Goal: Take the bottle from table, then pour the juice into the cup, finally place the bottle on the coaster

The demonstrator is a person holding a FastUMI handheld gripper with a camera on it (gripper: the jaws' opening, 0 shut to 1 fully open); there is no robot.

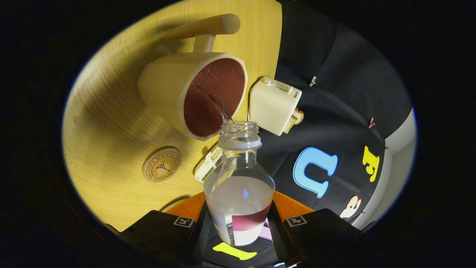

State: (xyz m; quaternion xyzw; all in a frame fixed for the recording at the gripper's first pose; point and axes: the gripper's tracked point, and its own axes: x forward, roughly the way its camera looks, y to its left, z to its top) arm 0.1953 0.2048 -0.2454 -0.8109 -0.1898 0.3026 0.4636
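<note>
My gripper (240, 223) is shut on a clear plastic bottle (238, 178), uncapped, held between the fingers and tipped over. Its open mouth points at the cup (193, 95), a cream mug with a dark reddish inside and a wooden handle. A thin stream of clear liquid runs from the bottle's mouth into the cup, and droplets cling to the cup's inner wall. The bottle holds liquid in its lower part. A round wooden coaster (161, 164) with printed lettering lies on the table beside the cup, nearer to the fingers.
The wooden table (108, 123) carries a small cream toaster (274, 105) with bread in it, just beyond the cup. A small white tray-like item (209, 166) lies behind the bottle's neck. The table's edge runs past the toaster, with the black cloth wall beyond.
</note>
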